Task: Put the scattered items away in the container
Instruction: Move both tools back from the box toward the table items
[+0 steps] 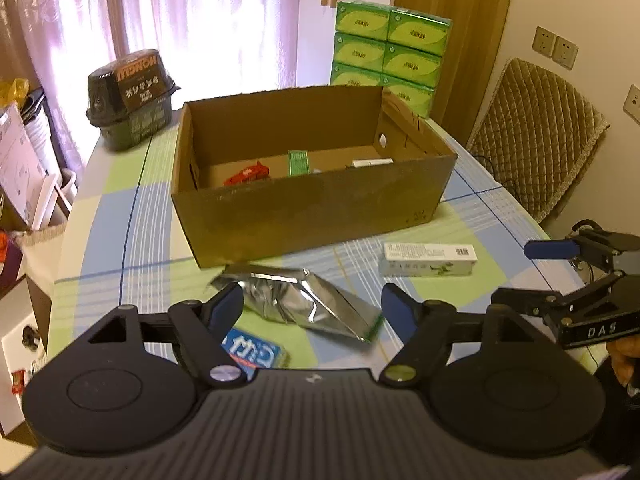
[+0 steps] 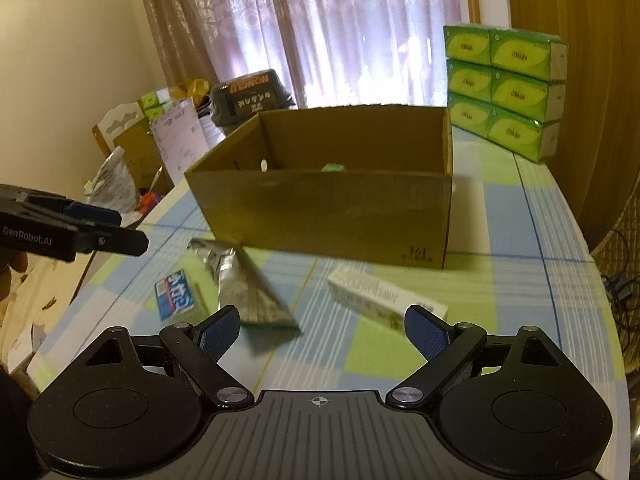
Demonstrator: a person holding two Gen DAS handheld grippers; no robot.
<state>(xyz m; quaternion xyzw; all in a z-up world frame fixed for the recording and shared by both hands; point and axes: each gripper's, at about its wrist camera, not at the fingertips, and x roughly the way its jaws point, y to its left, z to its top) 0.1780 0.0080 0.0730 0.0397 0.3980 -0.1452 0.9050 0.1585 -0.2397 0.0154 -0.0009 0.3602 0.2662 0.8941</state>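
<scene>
Partly done, judging by the layout. Left tongs (image 1: 312, 310) spread wide, empty, hovering over silver pouch (image 1: 308, 300) on the surface (image 1: 112, 200). Blue packet (image 1: 256, 350) just beside, white carton (image 1: 430, 259) further right; all three outside cardboard box (image 1: 316, 216). Inside already: red item (image 1: 248, 174), green packet (image 1: 299, 162). Right tongs (image 2: 322, 332) wide too, holding nothing.

An open brown cardboard box (image 1: 316, 200) is standing ahead of the left claw (image 1: 312, 308), holding a red packet (image 1: 246, 174), a green card (image 1: 299, 162) and a white box (image 1: 370, 163). A crumpled silver foil pouch (image 1: 308, 304) is lying between that claw's spread fingers, a blue-and-white packet (image 1: 252, 350) is sitting just below, and a long white carton (image 1: 428, 260) is lying ahead to its right.
</scene>
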